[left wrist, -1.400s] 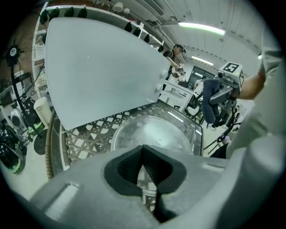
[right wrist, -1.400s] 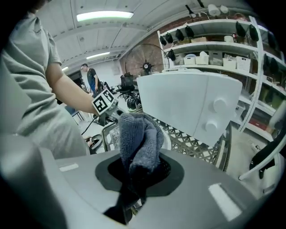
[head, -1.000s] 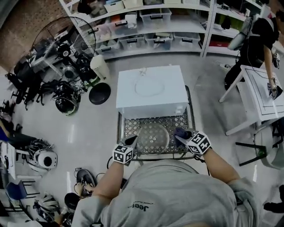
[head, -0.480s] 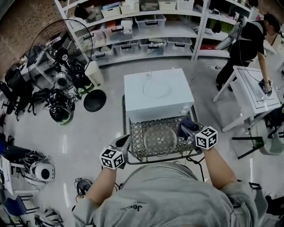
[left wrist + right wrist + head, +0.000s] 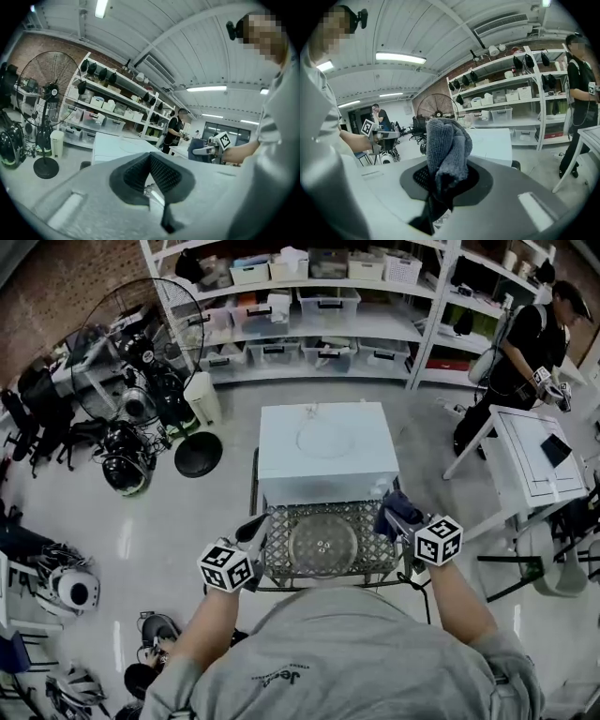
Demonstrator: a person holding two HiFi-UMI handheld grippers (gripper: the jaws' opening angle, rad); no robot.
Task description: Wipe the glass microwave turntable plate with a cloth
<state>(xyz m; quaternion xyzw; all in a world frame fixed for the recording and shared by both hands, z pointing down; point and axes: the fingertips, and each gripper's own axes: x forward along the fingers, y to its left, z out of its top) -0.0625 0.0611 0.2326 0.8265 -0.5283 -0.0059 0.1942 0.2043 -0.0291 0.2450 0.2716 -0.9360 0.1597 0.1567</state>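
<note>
Left gripper (image 5: 255, 532): jaws closed together on nothing, at the left edge of the wire rack (image 5: 375, 556).
Right gripper (image 5: 398, 518): jaws clamped on a bunched grey cloth (image 5: 446, 140), at the rack's right edge.
Glass plate (image 5: 323, 545): flat on the rack between the grippers; round, so it has no long axis.
Key relation: the plate lies just left of the cloth. Both grippers flank it, but only the right can wipe, probably with an inward sweep.
Beyond: white box (image 5: 325, 451).
</note>
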